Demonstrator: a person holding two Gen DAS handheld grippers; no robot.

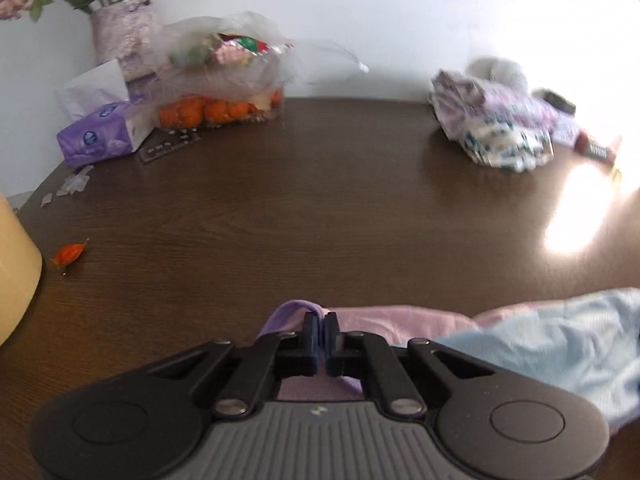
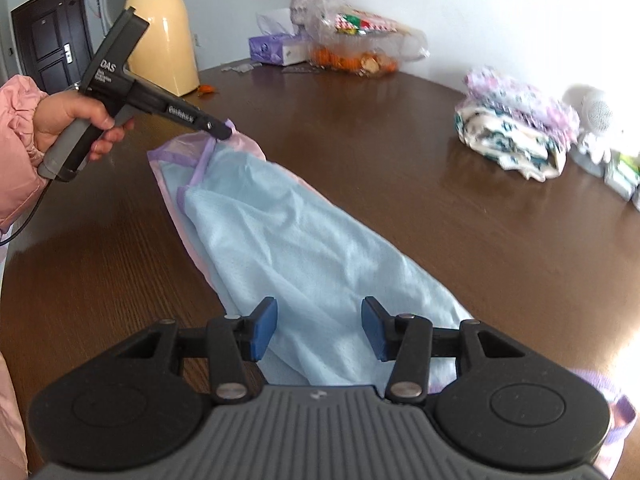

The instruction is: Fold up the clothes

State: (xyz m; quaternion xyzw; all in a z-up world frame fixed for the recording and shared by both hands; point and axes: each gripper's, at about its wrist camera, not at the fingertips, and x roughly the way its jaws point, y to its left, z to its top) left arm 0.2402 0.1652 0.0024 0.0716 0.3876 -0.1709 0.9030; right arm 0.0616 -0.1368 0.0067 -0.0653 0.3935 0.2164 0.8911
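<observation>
While the blue and pink garment [image 2: 288,248] is lying on the tabletop [image 2: 400,152], the left gripper [image 1: 323,330] is pinching its purple-edged corner, and the right gripper [image 2: 319,330] is hovering half-open above it.

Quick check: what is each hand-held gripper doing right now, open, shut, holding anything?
Left hand-held gripper: shut on the purple hem of the garment.
Right hand-held gripper: open, over the garment, gripping nothing.
</observation>
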